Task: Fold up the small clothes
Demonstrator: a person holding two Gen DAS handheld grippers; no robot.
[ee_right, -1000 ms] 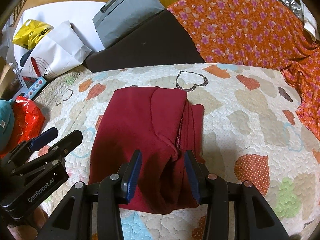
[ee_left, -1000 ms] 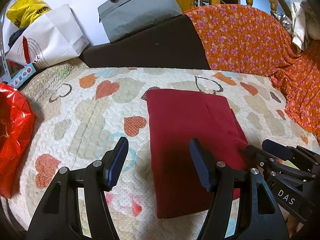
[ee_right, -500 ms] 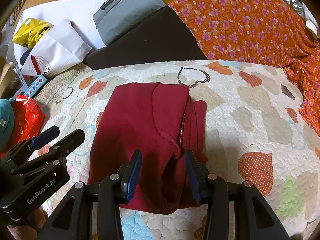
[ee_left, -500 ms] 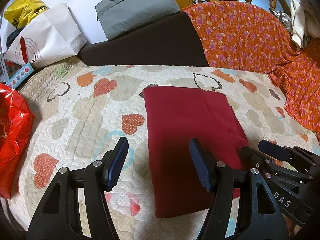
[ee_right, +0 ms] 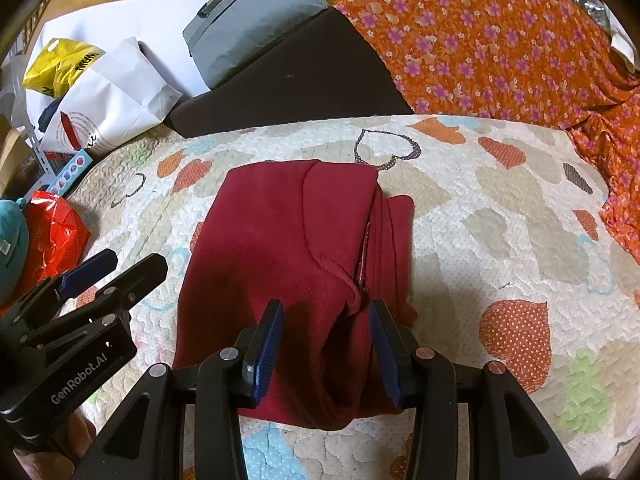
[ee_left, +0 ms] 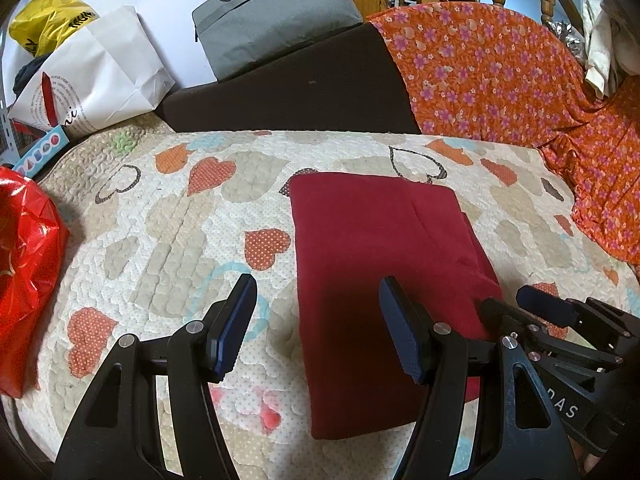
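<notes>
A dark red garment (ee_left: 384, 272) lies folded into a rectangle on the heart-patterned quilt (ee_left: 168, 232). In the right wrist view the garment (ee_right: 280, 264) shows layered edges on its right side. My left gripper (ee_left: 318, 322) is open and empty, above the garment's near left edge. My right gripper (ee_right: 326, 340) is open, its jaws straddling the garment's near right part without gripping it. The right gripper also shows in the left wrist view (ee_left: 520, 304), and the left gripper in the right wrist view (ee_right: 112, 268).
A red plastic bag (ee_left: 24, 264) lies at the quilt's left edge. A white paper bag (ee_left: 96, 76), a yellow bag (ee_left: 44, 24) and a grey laptop bag (ee_left: 272, 12) stand behind. A dark cushion (ee_left: 296, 92) and orange floral cloth (ee_left: 500, 80) border the back and right.
Both grippers have drifted slightly back and up from the garment. The garment has not moved and both grippers stay open.
</notes>
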